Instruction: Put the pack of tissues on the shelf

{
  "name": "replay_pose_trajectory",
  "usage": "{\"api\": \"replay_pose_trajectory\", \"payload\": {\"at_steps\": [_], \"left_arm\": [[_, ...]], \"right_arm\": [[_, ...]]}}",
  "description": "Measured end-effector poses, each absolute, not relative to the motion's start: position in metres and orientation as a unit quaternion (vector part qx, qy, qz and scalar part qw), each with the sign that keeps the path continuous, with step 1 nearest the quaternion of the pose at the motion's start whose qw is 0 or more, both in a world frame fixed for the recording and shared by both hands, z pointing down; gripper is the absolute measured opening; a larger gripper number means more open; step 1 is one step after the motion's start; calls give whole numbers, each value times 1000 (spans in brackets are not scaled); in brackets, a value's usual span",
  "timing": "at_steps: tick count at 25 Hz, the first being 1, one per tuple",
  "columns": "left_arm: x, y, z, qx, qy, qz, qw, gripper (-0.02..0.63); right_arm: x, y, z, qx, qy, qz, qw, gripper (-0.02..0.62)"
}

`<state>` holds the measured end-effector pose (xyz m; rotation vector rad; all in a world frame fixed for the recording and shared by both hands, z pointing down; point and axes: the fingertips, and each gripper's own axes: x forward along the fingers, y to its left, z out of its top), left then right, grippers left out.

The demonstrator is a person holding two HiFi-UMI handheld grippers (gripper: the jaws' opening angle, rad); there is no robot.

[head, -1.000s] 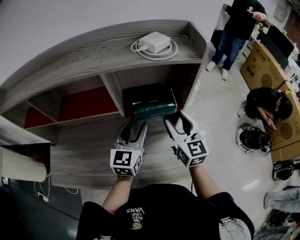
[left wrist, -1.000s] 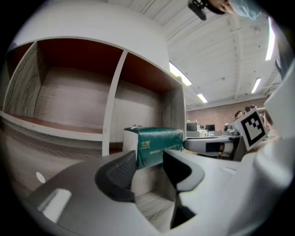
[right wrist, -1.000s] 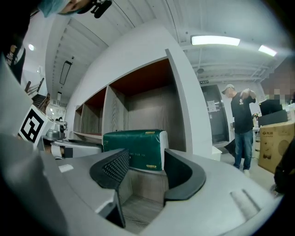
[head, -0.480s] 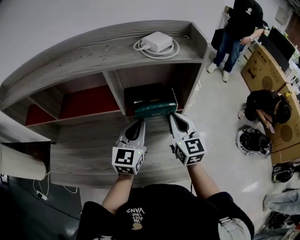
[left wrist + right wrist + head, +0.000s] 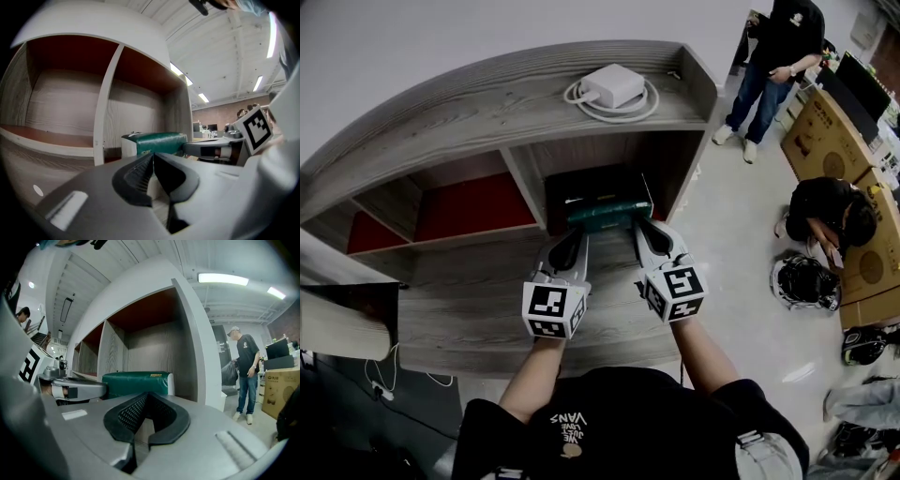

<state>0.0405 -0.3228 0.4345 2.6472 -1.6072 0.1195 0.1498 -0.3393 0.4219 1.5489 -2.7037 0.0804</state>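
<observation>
The green pack of tissues (image 5: 607, 215) lies at the mouth of the shelf's right-hand lower compartment (image 5: 592, 184), its white end showing in the left gripper view (image 5: 154, 142). My left gripper (image 5: 578, 236) is shut and holds nothing, its tip just short of the pack's left front. My right gripper (image 5: 639, 226) is shut and empty too, at the pack's right front. I cannot tell whether either tip touches the pack. In the right gripper view the pack (image 5: 136, 382) sits right beyond the shut jaws (image 5: 147, 395).
A white power adapter with a coiled cable (image 5: 609, 86) rests on the shelf top. The lower board (image 5: 478, 281) stretches under both grippers. At the right, a person stands (image 5: 780, 52), another crouches (image 5: 830, 211), with cardboard boxes (image 5: 825, 131) and a helmet (image 5: 806, 278).
Both grippers' jaws have gone from open to shut. The two grippers have edged forward toward the compartment, and the pack sits slightly deeper in it.
</observation>
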Motion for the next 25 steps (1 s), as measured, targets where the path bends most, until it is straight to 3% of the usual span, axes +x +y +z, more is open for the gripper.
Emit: {"api": "replay_pose_trajectory", "payload": {"at_steps": [25], "left_arm": [[41,-324,437,880,-471,34,49,55]], "right_arm": [[151,-336,421,529,-847,48,7,5]]}}
